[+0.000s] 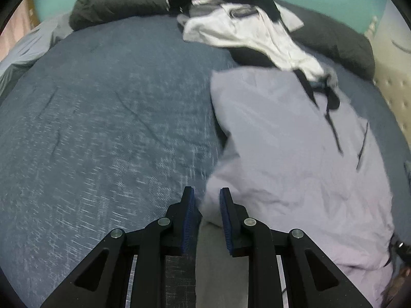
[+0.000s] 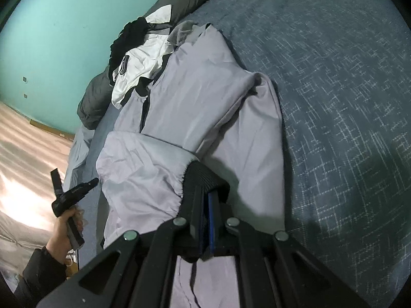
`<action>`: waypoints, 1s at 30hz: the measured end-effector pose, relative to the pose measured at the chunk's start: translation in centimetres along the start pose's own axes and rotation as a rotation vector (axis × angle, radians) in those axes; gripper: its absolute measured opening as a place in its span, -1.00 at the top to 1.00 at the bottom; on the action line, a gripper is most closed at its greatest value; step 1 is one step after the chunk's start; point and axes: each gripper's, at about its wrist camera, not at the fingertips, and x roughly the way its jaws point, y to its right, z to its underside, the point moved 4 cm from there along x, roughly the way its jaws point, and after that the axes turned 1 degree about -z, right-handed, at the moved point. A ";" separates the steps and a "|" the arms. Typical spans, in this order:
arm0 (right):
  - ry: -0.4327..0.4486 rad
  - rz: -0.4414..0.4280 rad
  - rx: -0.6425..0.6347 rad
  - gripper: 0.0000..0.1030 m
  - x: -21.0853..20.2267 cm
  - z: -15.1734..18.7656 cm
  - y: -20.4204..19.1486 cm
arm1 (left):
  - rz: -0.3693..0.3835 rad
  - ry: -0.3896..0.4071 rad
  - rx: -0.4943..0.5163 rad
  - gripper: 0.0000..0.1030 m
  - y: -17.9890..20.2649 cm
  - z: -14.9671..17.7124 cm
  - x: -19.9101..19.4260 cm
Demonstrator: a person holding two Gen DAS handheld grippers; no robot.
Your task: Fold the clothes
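Right claw: right gripper [image 2: 205, 200] clamped tight on the black ribbed knit cuff [image 2: 205, 177] of the pale lilac-grey jacket [image 2: 205, 97]; blue pads pressed together w/ cuff fabric between.
Left claw: left gripper [image 1: 206, 200] jaws a narrow gap apart, nothing gripped; a lilac fold sits just beyond the tips, blurred, so can't tell if it touches. In right-wrist view it shows small at lower left, held by a hand [image 2: 64, 233] in a dark sleeve, jaws not readable there.
Hidden/unclear: jacket's near hem runs under the right gripper body, cut off at frame bottom. Left-wrist view is motion-smeared; jacket's right edge lost at the lens rim. Far end of jacket is covered by the clothes pile.
Jacket look: smooth thin fabric, creased, sleeve folded across the body, dark zip line and black drawcords near the collar.
Jacket place: on the blue-grey woven bedspread w/ pale flecks [image 1: 102, 128], along the bed edge nearest the floor.
Beyond: white-and-black crumpled garment [image 1: 246, 33] on the jacket's far end; dark olive puffy quilt [image 1: 123, 0] behind; teal wall [image 2: 56, 38].
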 end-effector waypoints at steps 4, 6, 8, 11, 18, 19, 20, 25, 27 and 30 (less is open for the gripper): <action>-0.018 -0.003 0.006 0.95 0.4 0.2 0.3 | 0.034 0.010 -0.039 0.42 -0.7 -1.9 -0.1; -0.009 -0.019 0.012 0.95 0.1 0.1 0.3 | 0.047 0.005 -0.054 0.42 -0.5 -2.9 0.6; -0.006 -0.021 -0.002 0.95 -0.2 0.0 0.1 | 0.053 0.002 -0.060 0.42 -0.1 -4.0 1.2; -0.015 -0.019 -0.009 0.95 -0.4 0.2 0.0 | 0.052 -0.001 -0.057 0.38 0.6 -5.9 2.3; 0.007 -0.098 0.053 0.95 -2.2 0.3 -0.3 | 0.037 -0.007 -0.030 0.32 2.1 -8.8 4.0; 0.013 -0.103 0.039 0.95 -2.9 0.5 -0.8 | 0.036 -0.006 -0.027 0.32 2.2 -9.3 4.2; 0.010 -0.106 0.031 0.95 -3.3 0.8 -1.0 | 0.035 -0.005 -0.024 0.32 2.3 -9.7 4.4; -0.002 -0.128 0.068 0.95 -4.8 2.1 -0.2 | 0.034 0.000 -0.026 0.32 3.0 -12.1 5.2; -0.006 -0.132 0.075 0.95 -4.9 2.2 -0.1 | 0.032 -0.002 -0.025 0.32 3.6 -12.8 5.8; -0.007 -0.068 0.025 0.95 -4.8 2.5 -0.2 | 0.020 -0.006 -0.012 0.31 4.3 -13.2 6.6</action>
